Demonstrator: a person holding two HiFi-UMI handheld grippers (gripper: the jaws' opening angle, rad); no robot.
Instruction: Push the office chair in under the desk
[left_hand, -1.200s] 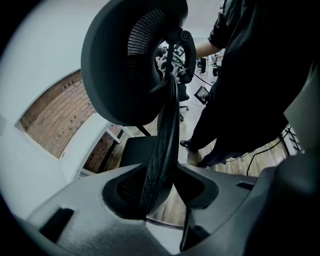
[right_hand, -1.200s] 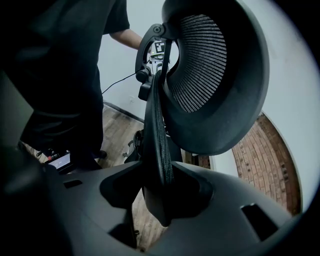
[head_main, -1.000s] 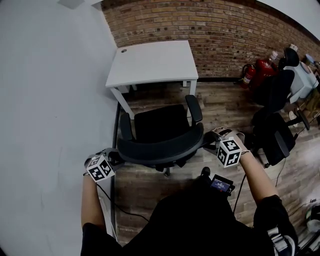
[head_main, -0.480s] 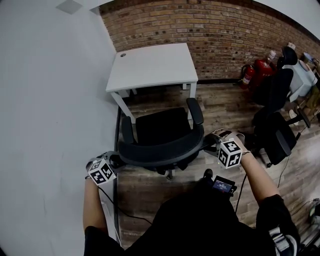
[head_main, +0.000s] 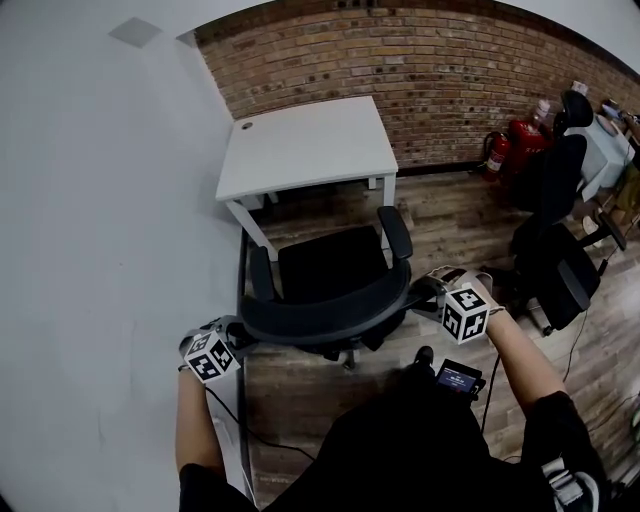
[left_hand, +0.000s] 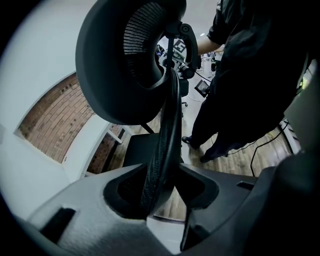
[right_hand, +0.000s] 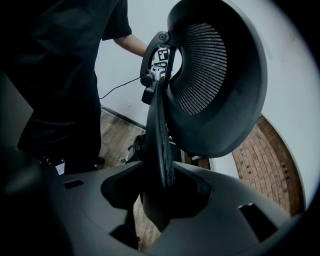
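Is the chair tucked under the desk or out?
Out. The chair stands wholly in front of the desk, floor showing between them.

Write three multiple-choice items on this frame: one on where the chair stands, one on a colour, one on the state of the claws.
1. Where is the office chair relative to the desk?
A. pushed fully under it
B. in front of it, seat outside
C. tipped over beside it

2. What colour is the desk top?
A. white
B. black
C. red

3. The left claw and right claw are:
A. open, clear of the chair
B. shut, empty
C. shut on the backrest edges

Key:
1. B: the whole seat shows in front of the desk.
2. A: the top is plain white.
3. C: each gripper view shows the rim pinched, and the right jaws have just been closing on it.
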